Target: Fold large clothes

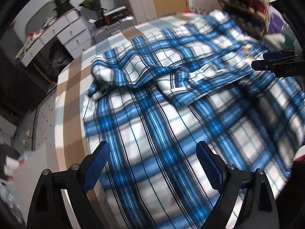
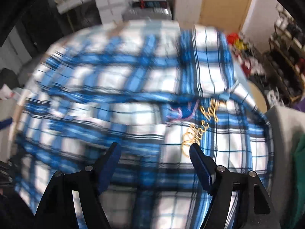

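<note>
Left wrist view shows the blue plaid shirt spread over the checked desk, gold script embroidery, unreadable, on it, while left hand-held gripper and right hand-held gripper hover above it, jaws wide and empty.

Shirt spread on table — sleeve folded across it; drawers behind table.
</note>
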{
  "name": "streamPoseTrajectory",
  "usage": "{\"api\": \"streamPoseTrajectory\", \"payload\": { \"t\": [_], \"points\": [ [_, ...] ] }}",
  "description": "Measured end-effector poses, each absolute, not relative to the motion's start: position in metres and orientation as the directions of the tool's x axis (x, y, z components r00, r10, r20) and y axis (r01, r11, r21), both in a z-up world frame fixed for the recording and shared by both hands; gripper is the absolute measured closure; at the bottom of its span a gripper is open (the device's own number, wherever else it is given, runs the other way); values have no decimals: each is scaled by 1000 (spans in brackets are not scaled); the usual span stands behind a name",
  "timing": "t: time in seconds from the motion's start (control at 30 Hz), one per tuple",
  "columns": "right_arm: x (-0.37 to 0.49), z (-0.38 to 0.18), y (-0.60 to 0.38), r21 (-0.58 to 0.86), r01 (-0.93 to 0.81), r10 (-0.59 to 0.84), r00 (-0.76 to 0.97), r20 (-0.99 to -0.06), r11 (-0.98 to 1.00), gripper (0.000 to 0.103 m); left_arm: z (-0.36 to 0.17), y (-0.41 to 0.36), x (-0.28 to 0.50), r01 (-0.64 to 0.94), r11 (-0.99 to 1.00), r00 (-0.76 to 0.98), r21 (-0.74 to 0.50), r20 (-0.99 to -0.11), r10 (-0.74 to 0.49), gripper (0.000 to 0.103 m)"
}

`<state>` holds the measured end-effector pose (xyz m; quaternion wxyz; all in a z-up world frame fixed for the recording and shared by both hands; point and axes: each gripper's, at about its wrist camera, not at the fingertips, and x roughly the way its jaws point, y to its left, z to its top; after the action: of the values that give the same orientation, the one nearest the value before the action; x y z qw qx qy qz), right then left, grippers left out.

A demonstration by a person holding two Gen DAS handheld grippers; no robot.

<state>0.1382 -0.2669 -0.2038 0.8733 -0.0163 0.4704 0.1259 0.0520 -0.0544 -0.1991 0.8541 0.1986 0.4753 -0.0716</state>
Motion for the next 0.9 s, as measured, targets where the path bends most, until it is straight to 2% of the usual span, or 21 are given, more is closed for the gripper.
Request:
{"api": "streamPoseTrajectory", "payload": {
  "t": [0.1,0.27,0.3,0.33,0.4,0.57,0.67,0.77,0.8,0.9],
  "points": [
    [97,-175,-264,168,-251,291,609,-738,953,26,-188,-53,30,257,939,580,227,-814,38,13],
    [50,-165,-265,309,-226,373,711,-596,924,11,-180,-51,-3,201,957,650,211,-759,31,13],
    [45,-171,-265,327,-218,378,717,-585,920,5,-181,-53,-12,194,957,660,217,-750,37,13],
    [41,-176,-266,337,-201,372,722,-583,920,1,-185,-53,-15,189,957,662,220,-749,41,13],
    [40,-196,-259,337,-169,352,708,-612,926,1,-198,-54,-12,182,958,638,221,-768,56,13],
    [50,-239,-240,276,-140,305,570,-763,951,3,-235,-58,-4,199,969,557,149,-831,13,13],
    [52,-251,-237,237,-121,265,537,-801,964,3,-256,-60,8,186,967,476,172,-877,65,11],
    [49,-257,-226,171,-152,226,518,-825,973,1,-257,-49,13,140,986,432,86,-902,17,12],
    [50,-258,-223,180,-162,238,501,-832,970,0,-254,-47,13,137,988,436,69,-900,3,12],
    [52,-250,-236,397,-157,421,489,-764,904,2,-249,-42,11,114,992,438,49,-899,-6,12]
  ]
}}
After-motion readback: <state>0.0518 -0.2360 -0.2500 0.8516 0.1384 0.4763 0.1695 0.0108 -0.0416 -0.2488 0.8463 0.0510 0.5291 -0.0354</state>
